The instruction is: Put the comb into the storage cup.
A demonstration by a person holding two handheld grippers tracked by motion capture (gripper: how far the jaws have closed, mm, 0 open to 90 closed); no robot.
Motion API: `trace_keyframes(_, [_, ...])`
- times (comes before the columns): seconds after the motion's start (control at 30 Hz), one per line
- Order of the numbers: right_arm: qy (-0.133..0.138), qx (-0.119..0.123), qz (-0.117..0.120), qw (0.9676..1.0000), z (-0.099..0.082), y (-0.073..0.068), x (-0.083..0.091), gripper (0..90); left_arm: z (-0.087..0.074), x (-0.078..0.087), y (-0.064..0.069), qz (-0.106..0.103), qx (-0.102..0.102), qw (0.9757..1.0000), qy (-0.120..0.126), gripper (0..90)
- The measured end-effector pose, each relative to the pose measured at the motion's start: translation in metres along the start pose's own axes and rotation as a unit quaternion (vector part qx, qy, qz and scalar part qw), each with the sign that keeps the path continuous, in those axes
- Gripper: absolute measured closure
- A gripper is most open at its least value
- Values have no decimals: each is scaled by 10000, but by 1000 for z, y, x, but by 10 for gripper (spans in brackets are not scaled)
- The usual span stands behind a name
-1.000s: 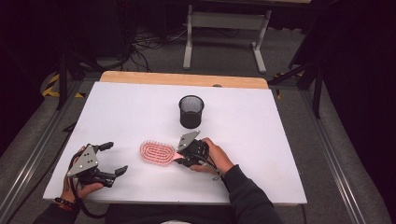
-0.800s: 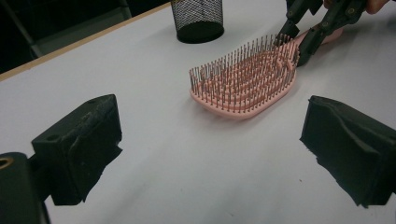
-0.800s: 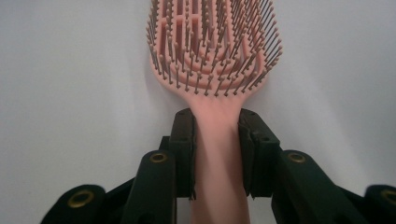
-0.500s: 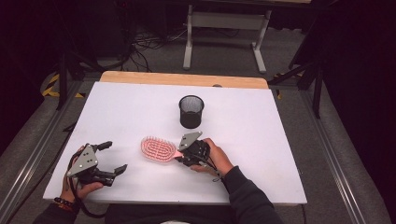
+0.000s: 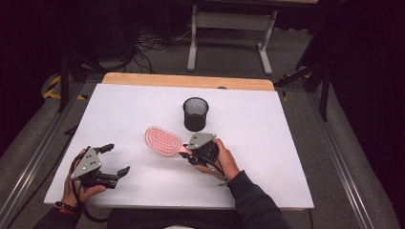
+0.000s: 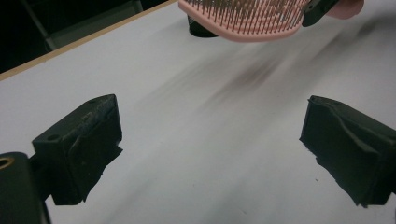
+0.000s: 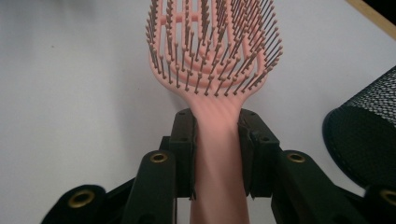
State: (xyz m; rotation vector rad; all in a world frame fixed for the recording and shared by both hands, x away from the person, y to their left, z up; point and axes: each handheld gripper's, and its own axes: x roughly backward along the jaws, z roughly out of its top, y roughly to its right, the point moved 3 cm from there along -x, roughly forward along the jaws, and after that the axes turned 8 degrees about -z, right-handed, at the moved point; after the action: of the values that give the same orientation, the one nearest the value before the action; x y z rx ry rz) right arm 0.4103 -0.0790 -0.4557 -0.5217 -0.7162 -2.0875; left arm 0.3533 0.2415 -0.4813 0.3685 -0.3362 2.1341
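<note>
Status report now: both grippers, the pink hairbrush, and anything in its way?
Right gripper shut on pink hairbrush handle, bristles up, head above the table. Left gripper open, holding nothing. Black mesh cup stands just beyond the brush, apart.

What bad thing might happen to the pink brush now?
The right gripper pinches the pink brush only by its thin handle, so the heavy bristle end might droop or slip out. The black mesh cup stands close by; a swing of the brush may knock it over. The left gripper waits open nearby on the table, so the two might bump if they move together.
</note>
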Motion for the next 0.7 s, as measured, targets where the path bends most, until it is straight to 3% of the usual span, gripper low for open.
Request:
trace_keyframes(0.3, [442, -122, -256, 9986, 9, 3, 17, 693, 0, 0, 0, -6, 50, 10000, 9, 61])
trace_keyframes(0.7, [758, -255, -534, 9954, 11, 6, 31, 693, 2, 0, -1, -85, 112, 9999, 50, 61])
